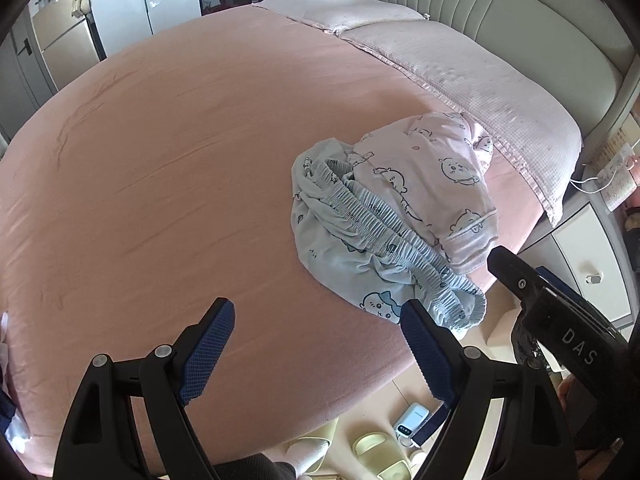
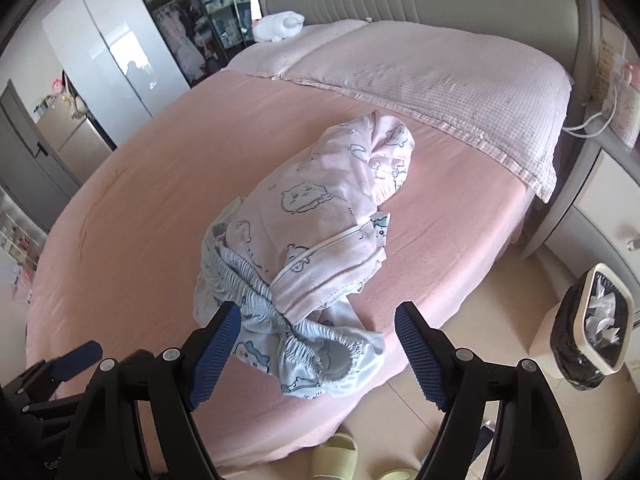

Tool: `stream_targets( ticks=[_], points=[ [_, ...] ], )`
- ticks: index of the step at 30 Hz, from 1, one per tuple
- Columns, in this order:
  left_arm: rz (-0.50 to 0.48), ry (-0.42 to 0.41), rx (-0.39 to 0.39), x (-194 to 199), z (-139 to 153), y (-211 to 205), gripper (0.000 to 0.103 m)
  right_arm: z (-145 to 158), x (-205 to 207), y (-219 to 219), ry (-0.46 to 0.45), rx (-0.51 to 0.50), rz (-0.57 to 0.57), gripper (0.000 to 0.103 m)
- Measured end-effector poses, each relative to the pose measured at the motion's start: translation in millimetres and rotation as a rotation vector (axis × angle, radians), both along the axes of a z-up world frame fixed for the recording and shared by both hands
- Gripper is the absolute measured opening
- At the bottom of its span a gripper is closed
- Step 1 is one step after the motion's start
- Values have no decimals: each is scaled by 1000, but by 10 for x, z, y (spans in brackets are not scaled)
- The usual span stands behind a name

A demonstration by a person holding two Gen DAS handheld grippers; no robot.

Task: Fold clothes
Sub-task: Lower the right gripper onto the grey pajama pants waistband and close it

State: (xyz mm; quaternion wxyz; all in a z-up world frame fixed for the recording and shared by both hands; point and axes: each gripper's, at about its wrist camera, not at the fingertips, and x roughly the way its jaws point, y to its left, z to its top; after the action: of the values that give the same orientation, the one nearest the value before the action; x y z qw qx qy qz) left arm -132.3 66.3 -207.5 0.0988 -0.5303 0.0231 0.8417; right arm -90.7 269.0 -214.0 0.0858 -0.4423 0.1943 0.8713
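Observation:
A crumpled pile of clothes lies near the right edge of the pink bed point(image 1: 160, 168). It has a pink pyjama top with cartoon prints point(image 1: 436, 176) point(image 2: 316, 216) lying over light blue pyjama trousers with a gathered elastic waistband point(image 1: 360, 240) point(image 2: 304, 344). My left gripper point(image 1: 316, 320) is open above bare sheet, its right finger close to the waistband's end. My right gripper point(image 2: 318, 328) is open just above the blue waistband at the bed edge, holding nothing. In the left wrist view the right gripper's black body point(image 1: 560, 320) shows at the right.
Two pink pillows point(image 2: 420, 76) lie against a padded headboard point(image 1: 500, 12), with a white plush toy point(image 2: 278, 26) beside them. A nightstand point(image 1: 580, 248) and a black-lined bin point(image 2: 596, 320) stand right of the bed. Slippers point(image 2: 332, 456) and a power bank point(image 1: 410, 424) lie on the floor.

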Motion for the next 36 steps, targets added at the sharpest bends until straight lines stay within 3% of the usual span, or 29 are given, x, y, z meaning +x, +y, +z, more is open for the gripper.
stream_targets(
  ticks=[3, 9, 16, 24, 36],
  points=[
    [-4, 8, 0, -49, -130, 5, 85, -89, -25, 51, 15, 44, -28, 79],
    [-23, 51, -75, -136, -335, 69, 85, -162, -83, 32, 24, 78, 22, 79],
    [-60, 70, -11, -175, -547, 60, 85, -228, -126, 17, 17, 56, 37, 79],
    [-67, 55, 122, -229, -641, 32, 85, -179, -144, 20, 29, 135, 59, 79],
    [-167, 36, 90, -267, -792, 278, 85, -430, -9, 0, 13, 50, 112, 79]
  ],
)
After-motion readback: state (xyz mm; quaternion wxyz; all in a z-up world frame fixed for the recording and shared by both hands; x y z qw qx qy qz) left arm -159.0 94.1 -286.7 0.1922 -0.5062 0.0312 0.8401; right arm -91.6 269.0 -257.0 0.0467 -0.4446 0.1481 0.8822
